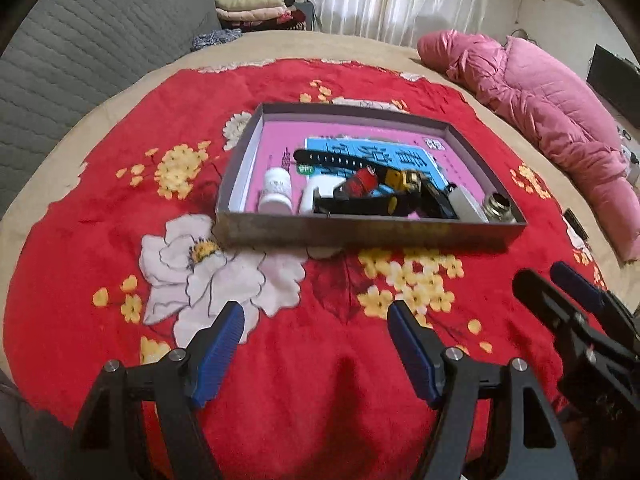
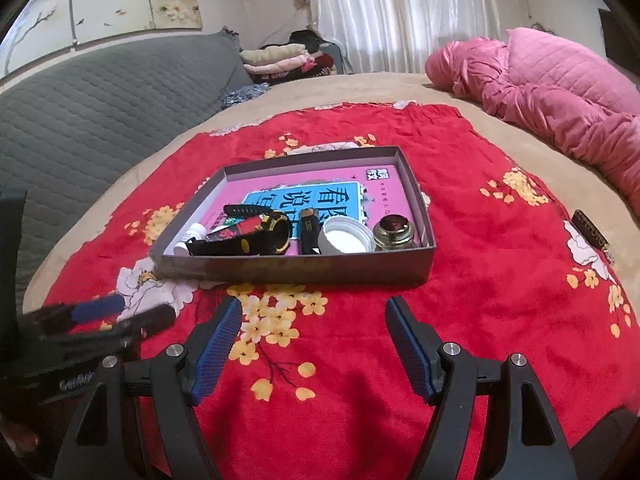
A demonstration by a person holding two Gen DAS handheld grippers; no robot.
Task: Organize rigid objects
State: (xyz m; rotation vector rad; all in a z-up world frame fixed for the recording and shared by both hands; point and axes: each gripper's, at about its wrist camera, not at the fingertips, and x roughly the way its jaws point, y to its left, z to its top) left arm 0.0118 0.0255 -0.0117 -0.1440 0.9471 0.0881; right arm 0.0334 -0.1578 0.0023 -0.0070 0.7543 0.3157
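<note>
My left gripper (image 1: 316, 312) wide open, empty; my right gripper (image 2: 314, 308) likewise; both above red blanket (image 2: 480, 280), near grey box (image 1: 360, 236) of objects

Left wrist view: low over the red blanket (image 1: 304, 360), facing the grey box (image 1: 368, 236) from near, slightly leftward. Right wrist view: same height, rightward. Shared: box, blanket, pink quilt (image 2: 560, 96), curtain (image 2: 400, 12).

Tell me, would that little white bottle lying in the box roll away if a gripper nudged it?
Probably. The white bottle lies on its side, and its round body would likely roll sideways on the smooth printed floor of the box. The box wall close by should stop it soon. It looks like plastic, so likely light and not fragile.
</note>
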